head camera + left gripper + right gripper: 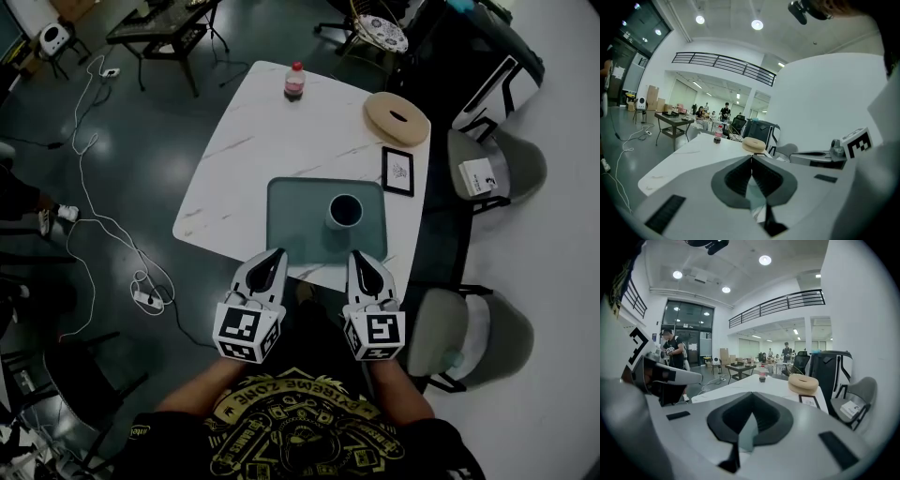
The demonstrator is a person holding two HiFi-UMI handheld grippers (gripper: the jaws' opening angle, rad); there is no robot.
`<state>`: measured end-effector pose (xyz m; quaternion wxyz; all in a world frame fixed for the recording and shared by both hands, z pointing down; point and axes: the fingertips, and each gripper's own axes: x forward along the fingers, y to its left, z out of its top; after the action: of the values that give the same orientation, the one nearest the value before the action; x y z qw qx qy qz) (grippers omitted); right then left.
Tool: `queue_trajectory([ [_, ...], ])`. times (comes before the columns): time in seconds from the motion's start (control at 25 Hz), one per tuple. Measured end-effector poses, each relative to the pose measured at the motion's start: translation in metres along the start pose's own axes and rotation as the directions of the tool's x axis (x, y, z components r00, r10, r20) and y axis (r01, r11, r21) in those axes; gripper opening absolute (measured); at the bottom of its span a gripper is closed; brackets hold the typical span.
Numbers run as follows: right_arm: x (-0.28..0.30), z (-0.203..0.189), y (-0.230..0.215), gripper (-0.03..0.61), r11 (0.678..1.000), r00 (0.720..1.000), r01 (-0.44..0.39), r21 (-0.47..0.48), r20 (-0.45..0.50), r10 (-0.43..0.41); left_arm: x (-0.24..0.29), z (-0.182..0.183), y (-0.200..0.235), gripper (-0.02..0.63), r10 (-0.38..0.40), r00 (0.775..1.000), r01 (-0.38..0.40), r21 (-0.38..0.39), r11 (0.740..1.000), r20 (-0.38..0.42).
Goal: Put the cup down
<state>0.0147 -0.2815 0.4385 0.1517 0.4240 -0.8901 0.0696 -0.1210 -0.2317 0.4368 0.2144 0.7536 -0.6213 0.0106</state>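
Two grippers, both empty. Left gripper point(275, 255) had its jaws closed tip to tip with nothing between them, which the left gripper view showed clearly. Right gripper point(360, 257) was the same, pads pressed together on nothing. Both were held side by side at the near edge of the table point(253, 141), with their tips at the near rim of the tray point(292, 217).

One cup point(345, 212), grey-blue, stood upright and open side up on the right half of the single teal tray. It was clear of both grippers, with the right gripper the nearer one.

One white marble-look table. On it were:
- one tray with the cup on it
- one small bottle point(295, 81) with a red cap, at the far edge, well apart from the tray
- one round pale wooden ring point(397, 117) at the far right corner
- one black-framed card point(397, 172), flat, between the ring and the tray and just beside the tray's right far corner

Two grey chairs stood to the right of the table, a far chair point(514, 161) and a near chair point(489, 339). One white box point(478, 176) lay on the far chair's seat.

White cables point(89, 216) ran loose over the dark floor on the left. The gripper views showed several people far back in the room, too small to count.
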Motion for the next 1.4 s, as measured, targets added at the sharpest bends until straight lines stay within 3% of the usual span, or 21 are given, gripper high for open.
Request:
queue_trajectory([
  [0.36, -0.035, 0.015, 0.042, 0.006, 0.999, 1.000, 0.025, -0.036, 0.013, -0.025, -0.042, -0.010, -0.017, 0.011, -0.093, 0.996, 0.093, 0.000, 0.996, 0.007],
  [0.52, -0.047, 0.016, 0.059, 0.006, 0.999, 1.000, -0.003, -0.039, 0.013, 0.004, -0.061, -0.009, -0.018, 0.012, -0.091, 0.996, 0.091, -0.001, 0.996, 0.018],
  [0.8, -0.061, 0.021, 0.080, 0.006, 0.992, 0.994, -0.099, -0.072, 0.043, 0.102, -0.090, -0.006, -0.022, 0.011, -0.017, 0.998, 0.016, 0.006, 1.000, 0.066],
  [1.2, -0.122, 0.012, 0.071, 0.006, 0.966, 0.976, -0.213, -0.147, 0.016, 0.217, -0.133, -0.025, -0.073, 0.011, 0.144, 0.983, -0.141, -0.036, 0.989, 0.113],
  [1.4, -0.147, -0.008, 0.082, 0.006, 0.930, 0.939, -0.338, -0.144, 0.010, 0.343, -0.167, -0.045, -0.090, 0.011, 0.254, 0.961, -0.251, -0.043, 0.967, 0.104],
])
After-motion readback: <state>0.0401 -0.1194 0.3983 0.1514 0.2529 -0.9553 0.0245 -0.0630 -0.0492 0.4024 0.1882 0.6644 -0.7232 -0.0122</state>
